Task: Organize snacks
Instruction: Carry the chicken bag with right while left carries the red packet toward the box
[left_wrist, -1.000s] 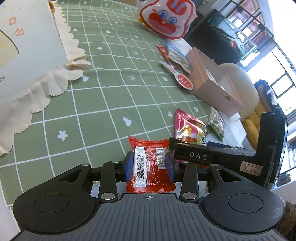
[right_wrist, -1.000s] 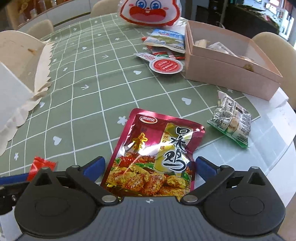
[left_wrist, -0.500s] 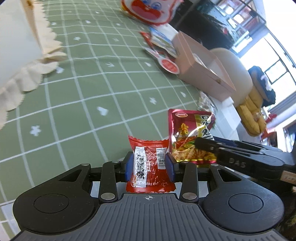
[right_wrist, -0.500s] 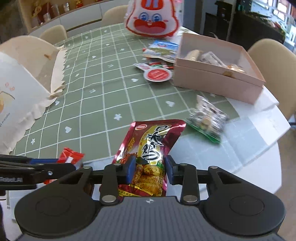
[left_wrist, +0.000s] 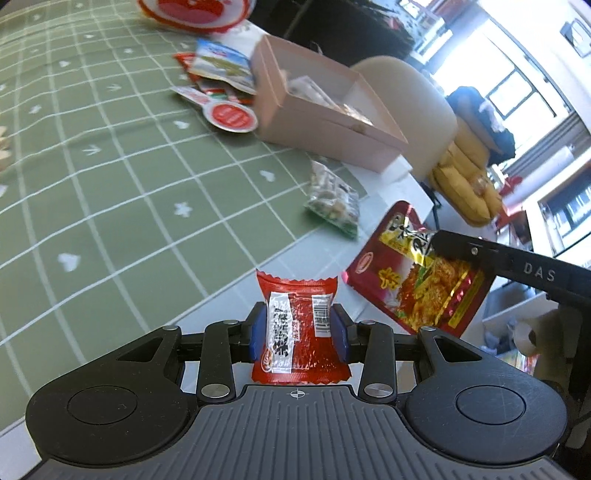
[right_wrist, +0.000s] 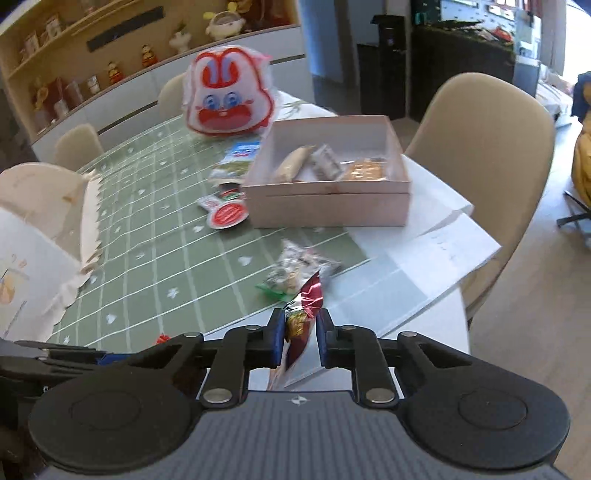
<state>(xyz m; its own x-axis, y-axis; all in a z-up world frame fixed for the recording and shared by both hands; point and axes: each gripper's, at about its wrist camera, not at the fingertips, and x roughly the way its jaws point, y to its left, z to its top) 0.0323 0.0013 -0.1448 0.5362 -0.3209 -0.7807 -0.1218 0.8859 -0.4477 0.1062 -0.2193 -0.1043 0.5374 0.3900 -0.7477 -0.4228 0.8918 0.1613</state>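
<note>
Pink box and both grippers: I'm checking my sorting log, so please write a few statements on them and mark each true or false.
1. The left gripper is shut on a small red snack packet. True.
2. The right gripper is open, holding nothing. False: it is shut on the maroon chicken snack pouch, held clear of the table.
3. The pink box already holds several snacks. True.
4. The green-edged snack bag lies inside the pink box. False: it lies on the table, nearer the grippers than the box.
5. The rabbit-face bag stands beyond the pink box. True.
</note>
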